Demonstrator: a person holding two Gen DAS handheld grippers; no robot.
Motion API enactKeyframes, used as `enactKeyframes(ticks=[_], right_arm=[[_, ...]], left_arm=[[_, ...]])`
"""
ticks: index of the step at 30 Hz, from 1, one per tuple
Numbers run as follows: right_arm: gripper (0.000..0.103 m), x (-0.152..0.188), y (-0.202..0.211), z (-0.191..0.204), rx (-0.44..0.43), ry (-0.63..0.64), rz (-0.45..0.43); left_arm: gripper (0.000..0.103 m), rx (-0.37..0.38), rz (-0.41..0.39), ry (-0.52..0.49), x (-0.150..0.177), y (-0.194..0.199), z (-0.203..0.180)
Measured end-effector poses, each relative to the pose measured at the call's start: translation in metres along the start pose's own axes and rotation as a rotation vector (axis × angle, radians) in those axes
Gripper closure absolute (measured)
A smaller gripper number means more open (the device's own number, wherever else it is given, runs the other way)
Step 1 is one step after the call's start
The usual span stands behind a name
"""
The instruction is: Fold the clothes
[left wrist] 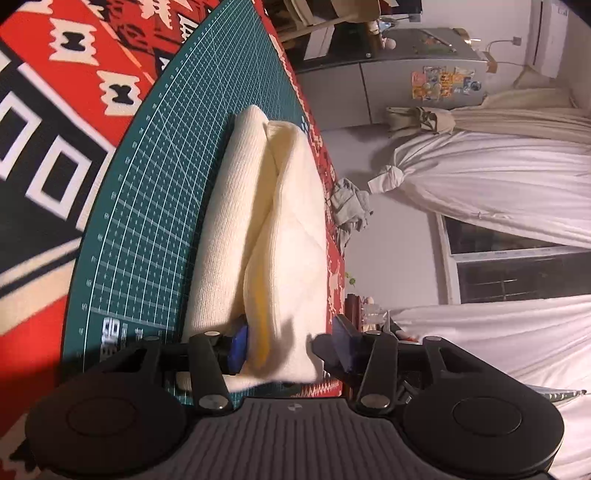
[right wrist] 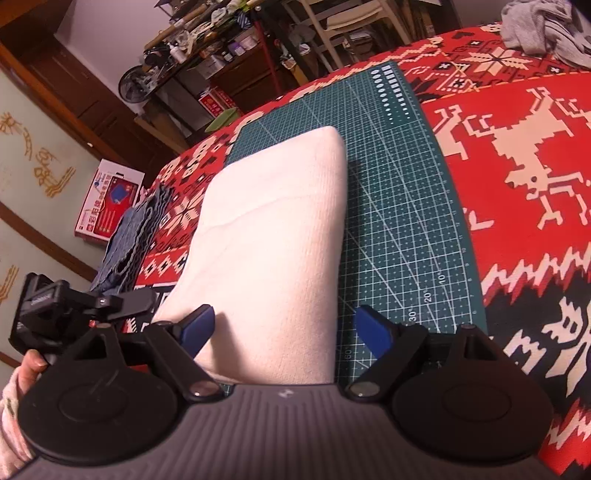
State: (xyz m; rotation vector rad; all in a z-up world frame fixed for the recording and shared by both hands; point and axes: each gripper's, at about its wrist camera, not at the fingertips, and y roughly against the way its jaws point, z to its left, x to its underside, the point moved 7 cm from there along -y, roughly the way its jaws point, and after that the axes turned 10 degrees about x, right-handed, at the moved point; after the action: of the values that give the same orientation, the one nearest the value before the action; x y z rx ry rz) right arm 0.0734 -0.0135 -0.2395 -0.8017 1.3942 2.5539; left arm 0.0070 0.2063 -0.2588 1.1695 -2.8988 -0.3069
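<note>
A cream knit garment (left wrist: 258,229) lies folded into a long thick bundle on the green cutting mat (left wrist: 159,206). My left gripper (left wrist: 291,343) is open at the bundle's near end, which sits between its blue pads (left wrist: 238,345); the left pad touches the fabric. In the right wrist view the same garment (right wrist: 273,229) is a smooth folded rectangle on the mat (right wrist: 406,221). My right gripper (right wrist: 286,326) is open wide and straddles its near edge, with one pad on each side.
A red patterned cloth (right wrist: 517,155) covers the table under the mat. A grey garment (right wrist: 539,29) lies crumpled at the far corner. A stack of blue fabric (right wrist: 129,240) sits at the left table edge. A hand (right wrist: 31,363) holds black gear on the left.
</note>
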Motion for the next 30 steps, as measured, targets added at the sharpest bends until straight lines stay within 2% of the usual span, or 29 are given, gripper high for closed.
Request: enactKeyframes(ticks=[1, 3, 5, 8, 10, 13, 15, 18, 20, 23, 26, 27, 29, 30], right_arm=[[0.017, -0.001, 0.001, -0.001, 0.004, -0.002, -0.003], [0.017, -0.002, 0.005, -0.002, 0.024, 0.003, -0.014], [0.017, -0.002, 0.012, -0.005, 0.050, 0.018, -0.039], [0.017, 0.006, 0.027, -0.009, 0.062, 0.041, -0.051], [0.018, 0.018, 0.031, -0.009, 0.084, 0.087, -0.018], [0.026, 0.038, 0.033, -0.007, 0.124, 0.165, 0.025], [0.028, 0.042, 0.034, -0.005, 0.148, 0.176, 0.001], [0.037, 0.038, 0.032, -0.002, 0.158, 0.131, -0.033], [0.040, 0.036, 0.028, 0.000, 0.193, 0.121, -0.049], [0.045, 0.036, 0.021, 0.010, 0.267, 0.176, -0.070], [0.044, 0.038, 0.013, 0.023, 0.336, 0.262, -0.076], [0.042, 0.039, 0.010, 0.027, 0.364, 0.300, -0.076], [0.030, 0.038, 0.007, 0.026, 0.394, 0.298, -0.071], [0.030, 0.037, 0.007, 0.025, 0.392, 0.293, -0.068]], left_arm=[[0.065, -0.024, 0.003, -0.018, -0.001, -0.001, -0.001], [0.083, -0.075, 0.008, -0.055, -0.003, -0.003, -0.003], [0.091, -0.118, 0.015, -0.091, -0.004, -0.006, -0.005], [0.091, -0.147, 0.034, -0.129, -0.003, -0.010, -0.010], [0.091, -0.155, 0.044, -0.141, -0.003, -0.012, -0.012], [0.091, -0.156, 0.043, -0.138, -0.003, -0.011, -0.011], [0.092, -0.161, 0.037, -0.144, -0.003, -0.012, -0.013], [0.094, -0.163, 0.035, -0.161, -0.002, -0.011, -0.018], [0.095, -0.161, 0.030, -0.177, -0.002, -0.010, -0.023], [0.096, -0.185, 0.017, -0.211, -0.002, -0.003, -0.033], [0.096, -0.210, 0.003, -0.245, -0.003, 0.004, -0.043], [0.096, -0.218, -0.001, -0.257, -0.003, 0.007, -0.046], [0.096, -0.235, -0.011, -0.280, -0.004, 0.012, -0.053], [0.096, -0.243, -0.015, -0.291, -0.004, 0.014, -0.056]])
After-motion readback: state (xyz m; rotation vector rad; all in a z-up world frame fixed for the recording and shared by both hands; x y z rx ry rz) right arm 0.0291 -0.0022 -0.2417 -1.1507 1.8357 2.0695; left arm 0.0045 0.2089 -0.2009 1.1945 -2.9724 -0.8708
